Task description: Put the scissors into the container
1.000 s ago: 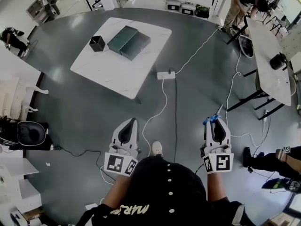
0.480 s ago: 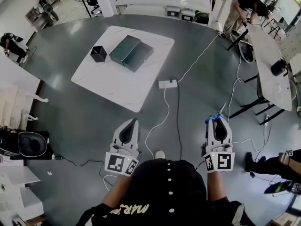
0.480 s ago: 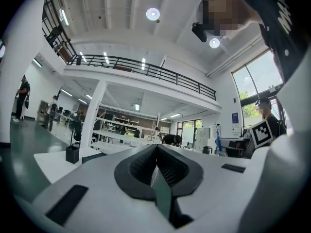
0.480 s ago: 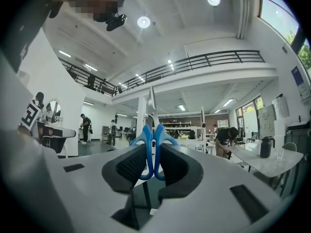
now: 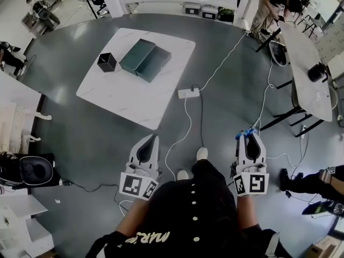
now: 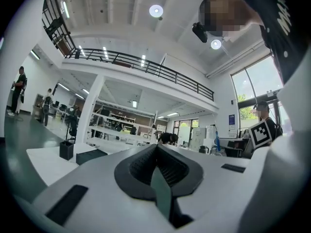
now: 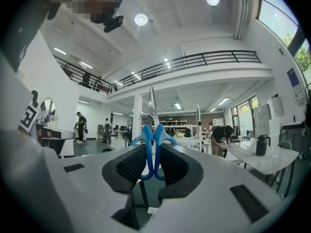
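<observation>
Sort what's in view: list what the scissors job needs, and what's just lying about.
Job: scissors, gripped in the right claw; black container on the white table.

Lying about: green boxes beside the container; power strip and cables on the floor; left claw, shut and empty.

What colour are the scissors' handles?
Blue; the scissors show best in the right gripper view.

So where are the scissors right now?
The scissors are pinched by their blue handles in the right gripper, at the head view's lower right, far from the black container on the white table.
</observation>
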Available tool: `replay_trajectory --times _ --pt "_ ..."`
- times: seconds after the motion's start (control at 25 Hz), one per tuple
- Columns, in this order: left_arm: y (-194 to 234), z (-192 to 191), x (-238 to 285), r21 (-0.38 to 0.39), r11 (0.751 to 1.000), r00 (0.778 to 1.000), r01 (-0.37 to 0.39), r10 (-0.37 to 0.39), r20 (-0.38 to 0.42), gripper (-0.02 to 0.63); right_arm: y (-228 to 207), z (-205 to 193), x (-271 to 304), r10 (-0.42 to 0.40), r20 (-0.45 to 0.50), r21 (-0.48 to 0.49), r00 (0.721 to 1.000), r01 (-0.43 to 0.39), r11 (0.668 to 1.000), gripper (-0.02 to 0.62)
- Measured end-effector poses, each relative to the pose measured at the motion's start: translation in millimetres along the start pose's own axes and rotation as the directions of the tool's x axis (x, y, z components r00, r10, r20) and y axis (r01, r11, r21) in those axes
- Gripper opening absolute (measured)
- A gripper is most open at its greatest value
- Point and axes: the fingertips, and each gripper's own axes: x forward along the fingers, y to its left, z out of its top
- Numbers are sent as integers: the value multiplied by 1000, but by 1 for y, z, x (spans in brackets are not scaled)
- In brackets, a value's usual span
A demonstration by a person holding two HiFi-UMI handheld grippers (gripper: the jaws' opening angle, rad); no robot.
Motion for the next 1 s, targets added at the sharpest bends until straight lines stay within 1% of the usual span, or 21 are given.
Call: replay_trajectory --times 0.2,0.44,0.6,0.76,1.0 --pt "1 -5 21 5 1000 1000 13 -13 -18 26 -12 -7 13 -9 -4 9 1000 9 1000 103" --pt "6 -7 60 11 1000 1000 15 -15 -19 26 -33 -16 48 -8 -4 15 1000 8 1000 103" --pt "12 -8 94 10 1000 1000 5 -5 -23 26 -53 -17 78 -5 -3 14 1000 5 1000 103" --pt "13 -8 135 26 1000 1000 10 -9 -28 26 -76 -16 112 2 0 8 1000 -2 1000 103" --pt "14 -3 190 23 1000 1000 2 -1 -24 26 -109 -11 157 23 3 -3 1000 -23 1000 103"
